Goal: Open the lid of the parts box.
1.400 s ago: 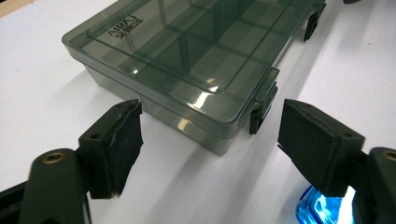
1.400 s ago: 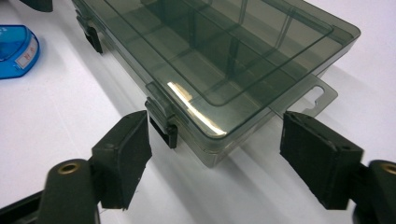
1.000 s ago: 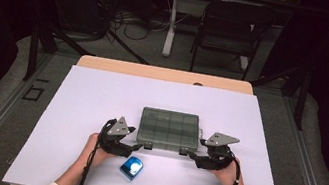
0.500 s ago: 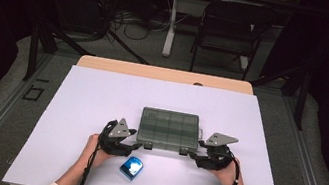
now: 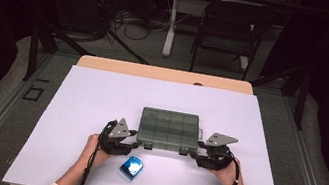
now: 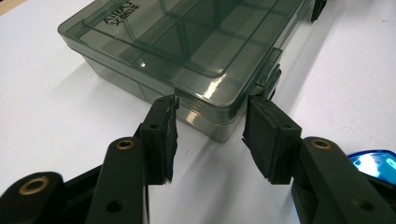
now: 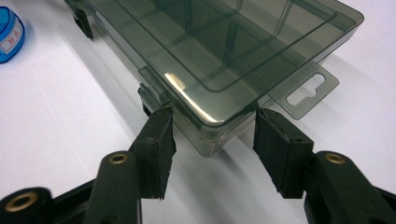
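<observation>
A smoky grey compartment box (image 5: 169,130) is lying lid-down-shut at the centre of the white bench (image 5: 101,97), a blue tub (image 5: 131,167) sitting at its 7 o'clock. The left gripper (image 6: 210,126) and right gripper (image 7: 212,135) are straddling its two near corners, jaws half open, just closing, pads not yet pressing.

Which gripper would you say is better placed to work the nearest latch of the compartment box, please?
Probably the left gripper: its jaws, just closing, straddle a front corner of the closed box, and a latch sits right behind one pad. The right gripper straddles the other front corner, its latch just outside its jaws.
</observation>
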The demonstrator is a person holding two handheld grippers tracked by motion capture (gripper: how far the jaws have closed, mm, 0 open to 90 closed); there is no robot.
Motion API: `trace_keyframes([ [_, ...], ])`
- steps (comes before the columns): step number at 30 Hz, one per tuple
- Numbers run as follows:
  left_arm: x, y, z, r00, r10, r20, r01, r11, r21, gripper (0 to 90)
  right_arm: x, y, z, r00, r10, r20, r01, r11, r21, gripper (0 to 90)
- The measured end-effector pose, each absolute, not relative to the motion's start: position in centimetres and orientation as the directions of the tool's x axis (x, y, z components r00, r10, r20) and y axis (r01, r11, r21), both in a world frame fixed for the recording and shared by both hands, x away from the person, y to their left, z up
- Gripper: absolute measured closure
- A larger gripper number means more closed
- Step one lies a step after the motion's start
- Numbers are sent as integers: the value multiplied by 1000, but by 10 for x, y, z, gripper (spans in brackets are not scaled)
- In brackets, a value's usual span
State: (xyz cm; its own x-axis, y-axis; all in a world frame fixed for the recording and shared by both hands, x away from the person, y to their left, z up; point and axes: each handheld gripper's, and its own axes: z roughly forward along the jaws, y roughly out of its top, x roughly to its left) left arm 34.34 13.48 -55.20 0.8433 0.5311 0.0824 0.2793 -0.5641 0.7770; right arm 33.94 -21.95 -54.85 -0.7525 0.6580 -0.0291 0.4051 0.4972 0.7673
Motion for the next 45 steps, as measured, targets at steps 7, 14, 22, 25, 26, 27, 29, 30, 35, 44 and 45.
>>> trace_keyframes([
  [7,343,135,-552,844,530,86,275,-564,778,548,339,-220,-548,-755,656,-28,402,496,769,490],
  [14,343,136,-551,845,528,87,272,-564,780,557,338,-220,-546,-752,658,-26,408,497,766,507],
  [22,343,137,-551,846,528,78,275,-556,784,565,337,-222,-545,-747,665,-18,405,475,781,507],
  [25,344,137,-551,846,527,76,275,-555,785,567,337,-222,-544,-746,666,-20,405,478,779,511],
  [26,344,137,-551,846,527,77,275,-556,784,567,337,-222,-544,-746,665,-19,411,483,773,508],
  [27,344,137,-551,847,527,77,275,-556,784,566,337,-222,-545,-746,666,-16,410,479,776,506],
  [29,343,137,-551,847,526,77,275,-556,784,567,338,-221,-546,-744,668,-20,412,483,773,508],
  [30,343,138,-551,846,527,76,275,-555,785,569,338,-221,-546,-744,667,-21,413,485,770,510],
  [35,343,138,-551,846,527,77,272,-553,787,576,337,-222,-545,-744,667,-21,413,485,771,541],
  [44,343,139,-550,846,527,78,267,-546,794,582,336,-223,-542,-740,673,-11,408,462,787,566],
  [45,343,139,-550,846,527,78,267,-546,794,581,336,-223,-542,-739,674,-9,411,462,786,569],
])
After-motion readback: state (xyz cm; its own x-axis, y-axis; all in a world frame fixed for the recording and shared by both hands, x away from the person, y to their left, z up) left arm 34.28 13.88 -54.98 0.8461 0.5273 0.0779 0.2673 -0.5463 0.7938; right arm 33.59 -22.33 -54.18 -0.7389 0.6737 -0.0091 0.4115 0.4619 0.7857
